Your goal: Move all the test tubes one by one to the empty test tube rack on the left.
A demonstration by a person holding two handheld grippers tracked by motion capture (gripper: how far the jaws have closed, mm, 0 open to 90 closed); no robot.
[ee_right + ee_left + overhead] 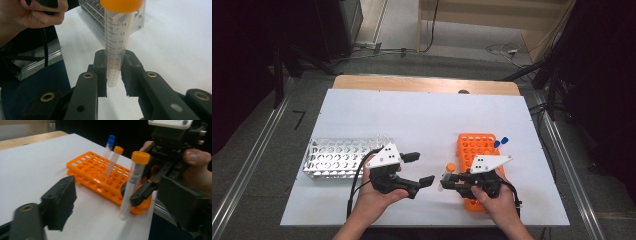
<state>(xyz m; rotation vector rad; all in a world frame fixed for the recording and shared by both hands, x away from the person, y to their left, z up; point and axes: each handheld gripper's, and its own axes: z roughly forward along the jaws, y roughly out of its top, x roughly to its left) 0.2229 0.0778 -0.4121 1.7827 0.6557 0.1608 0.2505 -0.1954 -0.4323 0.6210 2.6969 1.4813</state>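
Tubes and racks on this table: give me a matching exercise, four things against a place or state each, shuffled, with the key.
Things:
1. orange-capped tube
2. blue-capped tubes
3. metal rack
4. left hand-held gripper

Places or states:
A. stand in the orange rack
B. jaws apart, nothing between them
C. clamped in the right hand-held gripper
D. on the table's left side, holes unfilled as far as can be seen

Pairs: 1-C, 2-A, 3-D, 4-B
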